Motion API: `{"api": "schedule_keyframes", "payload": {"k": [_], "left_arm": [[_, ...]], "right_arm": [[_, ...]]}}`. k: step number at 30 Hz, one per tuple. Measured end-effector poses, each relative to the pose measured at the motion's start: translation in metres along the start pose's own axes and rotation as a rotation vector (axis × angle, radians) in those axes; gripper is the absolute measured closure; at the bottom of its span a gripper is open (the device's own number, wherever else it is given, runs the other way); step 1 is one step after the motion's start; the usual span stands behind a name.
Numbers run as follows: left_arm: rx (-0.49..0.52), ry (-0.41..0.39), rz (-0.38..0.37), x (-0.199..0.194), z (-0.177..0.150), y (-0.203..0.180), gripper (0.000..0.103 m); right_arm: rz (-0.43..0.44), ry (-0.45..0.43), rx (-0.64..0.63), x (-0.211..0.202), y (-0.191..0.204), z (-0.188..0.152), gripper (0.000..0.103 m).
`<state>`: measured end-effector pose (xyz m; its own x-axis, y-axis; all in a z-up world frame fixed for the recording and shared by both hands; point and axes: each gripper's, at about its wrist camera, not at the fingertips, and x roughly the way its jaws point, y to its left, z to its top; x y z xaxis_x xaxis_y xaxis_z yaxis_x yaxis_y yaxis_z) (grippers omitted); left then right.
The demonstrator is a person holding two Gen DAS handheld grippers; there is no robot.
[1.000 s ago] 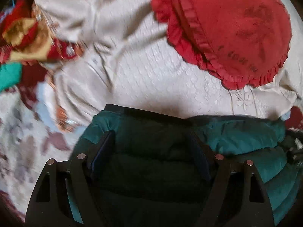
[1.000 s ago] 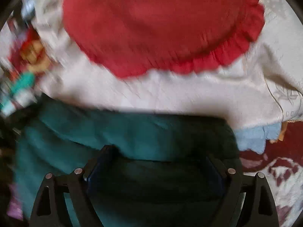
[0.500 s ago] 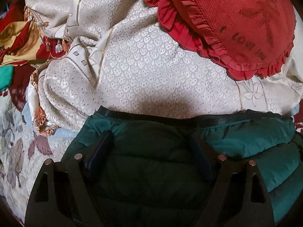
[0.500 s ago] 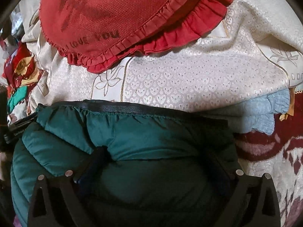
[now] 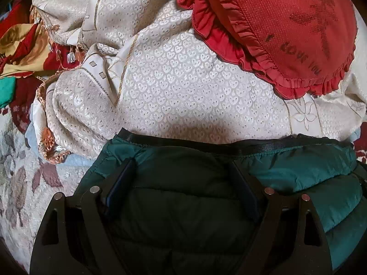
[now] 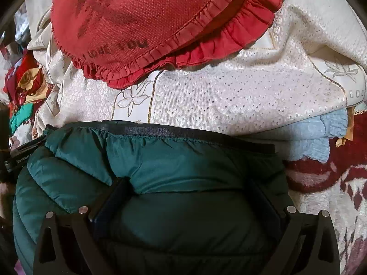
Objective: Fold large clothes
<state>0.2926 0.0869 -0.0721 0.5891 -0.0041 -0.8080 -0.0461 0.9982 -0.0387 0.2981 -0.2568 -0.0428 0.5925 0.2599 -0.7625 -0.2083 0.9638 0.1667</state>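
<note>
A folded dark green puffer jacket with a black trim band fills the bottom of both views; it also shows in the right wrist view. My left gripper stands wide, with the thick jacket bundle bulging between its fingers. My right gripper likewise has its jaws spread around the bundle, its fingers pressed into the fabric. The jacket's front edge lies against a cream patterned cloth.
A cream cloth with a heart pattern lies bunched ahead. A red frilled cushion sits on it, also in the right wrist view. A light blue cloth and a red and white floral blanket lie at right. Colourful clothes lie far left.
Both grippers moved forward with the jacket bundle a second ago, then settled. The jacket's trim edge now rests against the cream cloth. The views have been steady for the last half second.
</note>
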Motion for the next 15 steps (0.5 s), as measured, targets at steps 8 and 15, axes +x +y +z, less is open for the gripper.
{"api": "schedule_keyframes", "payload": {"k": [8, 15], "left_arm": [[0.024, 0.040, 0.037, -0.006, 0.007, 0.000, 0.018], [-0.027, -0.130, -0.153, -0.141, -0.008, -0.011, 0.022]], "right_arm": [[-0.164, -0.031, -0.046, -0.015, 0.016, -0.001, 0.001], [-0.203, -0.190, -0.182, -0.115, 0.071, -0.019, 0.001]]}}
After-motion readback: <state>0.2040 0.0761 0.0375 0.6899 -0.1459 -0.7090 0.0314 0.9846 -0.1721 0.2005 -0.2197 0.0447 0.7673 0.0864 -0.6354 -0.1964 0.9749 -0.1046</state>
